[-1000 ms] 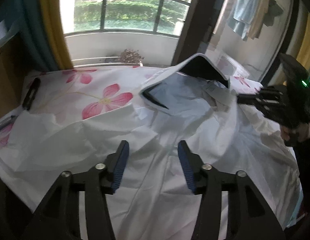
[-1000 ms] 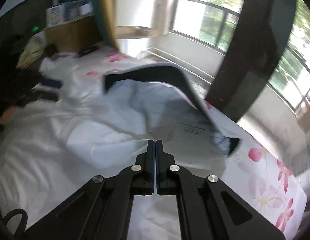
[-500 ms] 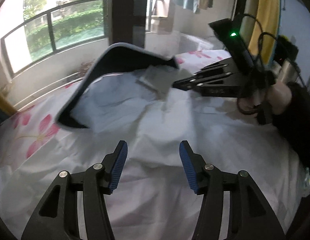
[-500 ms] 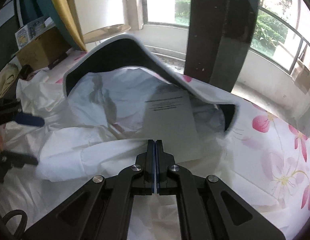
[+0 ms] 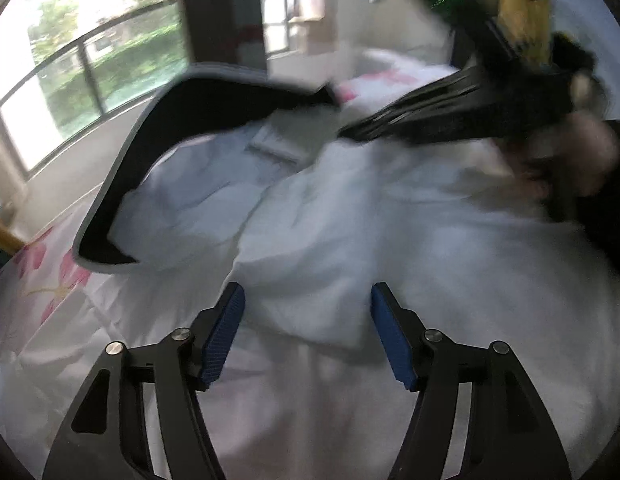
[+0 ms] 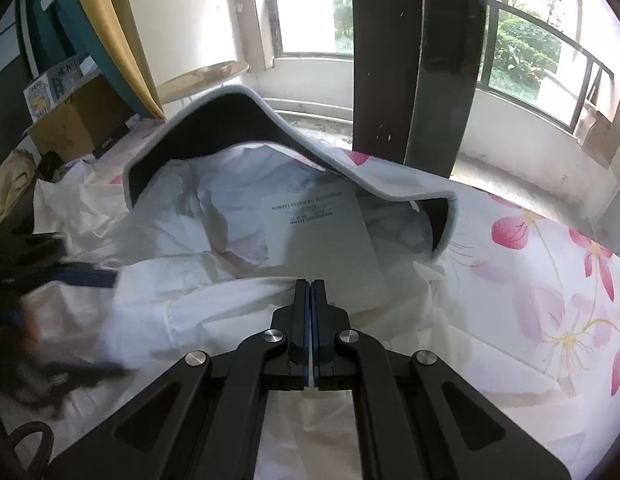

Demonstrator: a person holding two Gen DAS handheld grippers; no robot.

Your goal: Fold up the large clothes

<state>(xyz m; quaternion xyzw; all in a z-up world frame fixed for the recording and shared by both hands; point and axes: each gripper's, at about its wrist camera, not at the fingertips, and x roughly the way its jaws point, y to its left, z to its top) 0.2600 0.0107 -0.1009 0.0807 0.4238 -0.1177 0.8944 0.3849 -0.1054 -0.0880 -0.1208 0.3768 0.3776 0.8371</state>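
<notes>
Each scene is viewed from close above, angled downward along the fingers (image 5: 225, 332) of its own gripper, toward the windows. The white garment (image 5: 350, 240) and its dark-lined collar (image 6: 213, 120) are shared by both views.

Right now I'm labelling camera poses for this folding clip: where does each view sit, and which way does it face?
Left wrist: behind the open left gripper, its jaws opening with nothing pinched, tilted down over the crumpled white garment; the closed right gripper and its hand show.
Right wrist: behind the closed right gripper, facing the grey printed card and windows; the left gripper is a blur at left.
Shared: the garment, the curved black-lined grey collar piece and the pink-flowered white sheet.
</notes>
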